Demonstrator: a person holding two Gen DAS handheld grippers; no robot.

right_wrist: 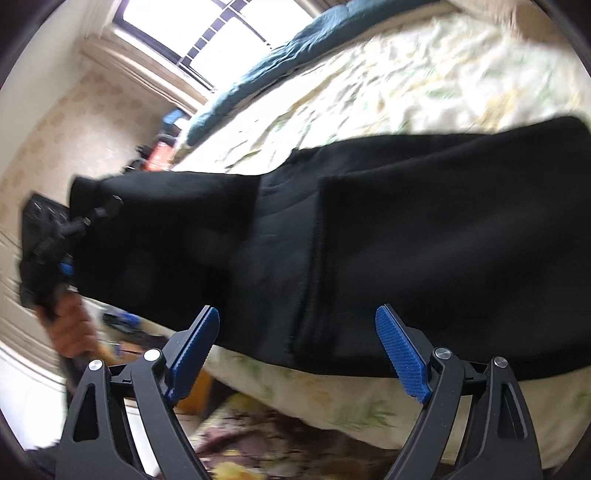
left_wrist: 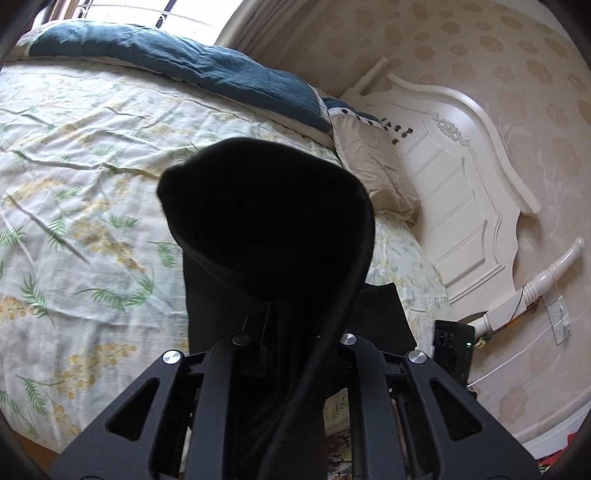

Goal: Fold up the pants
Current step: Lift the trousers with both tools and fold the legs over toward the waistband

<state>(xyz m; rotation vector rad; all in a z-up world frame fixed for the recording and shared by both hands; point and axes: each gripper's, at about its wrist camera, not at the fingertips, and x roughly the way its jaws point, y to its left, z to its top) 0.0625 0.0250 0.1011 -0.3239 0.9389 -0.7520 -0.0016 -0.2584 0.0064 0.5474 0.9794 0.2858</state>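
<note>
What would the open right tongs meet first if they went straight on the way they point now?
Most likely the black fabric pants lying across the floral bedsheet. The right tongs stand open with nothing between the blue pads, and the cloth fills the view just ahead, though depth is unclear.

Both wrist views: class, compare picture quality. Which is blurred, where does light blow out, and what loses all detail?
Left wrist view: sharp; the window blows out white; the black pants in the shut left claw show no detail. Right wrist view: motion-smeared bedsheet and window; the open right claw stays crisp.
</note>
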